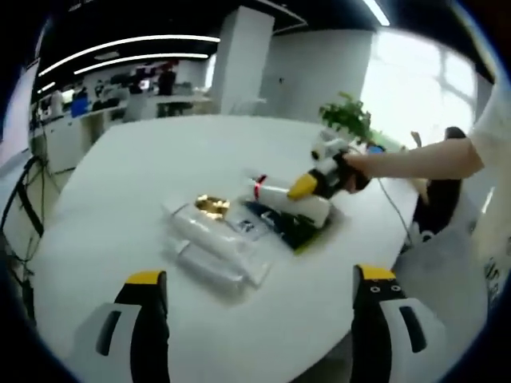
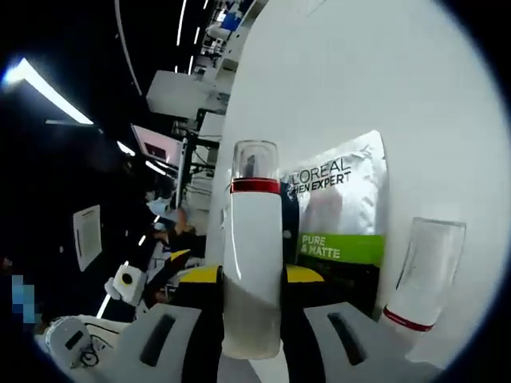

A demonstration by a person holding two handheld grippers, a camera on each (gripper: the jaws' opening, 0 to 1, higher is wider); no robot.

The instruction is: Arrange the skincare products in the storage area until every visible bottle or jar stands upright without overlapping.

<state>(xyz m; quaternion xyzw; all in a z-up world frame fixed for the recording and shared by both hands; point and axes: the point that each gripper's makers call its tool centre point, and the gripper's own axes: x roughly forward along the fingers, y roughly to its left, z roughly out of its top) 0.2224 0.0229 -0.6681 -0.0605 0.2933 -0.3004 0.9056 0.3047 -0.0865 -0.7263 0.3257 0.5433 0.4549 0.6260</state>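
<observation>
My right gripper (image 2: 251,275) is shut on a white bottle (image 2: 252,263) with a red band and a clear cap. A second white bottle (image 2: 421,275) of the same kind is just to its right. Behind them lies a L'Oreal Men Expert pack (image 2: 339,215). In the left gripper view the right gripper (image 1: 315,185) holds the white bottle (image 1: 275,191) over the dark pack (image 1: 279,226). A gold-capped jar (image 1: 211,206) and clear tubes (image 1: 211,243) lie on their sides to its left. My left gripper (image 1: 262,278) is open and empty, well short of the products.
The products are on a large white round table (image 1: 160,159); its near edge runs just past my left jaws. A person's arm (image 1: 423,159) reaches in from the right. A green plant (image 1: 347,116) stands at the far side, with office desks behind.
</observation>
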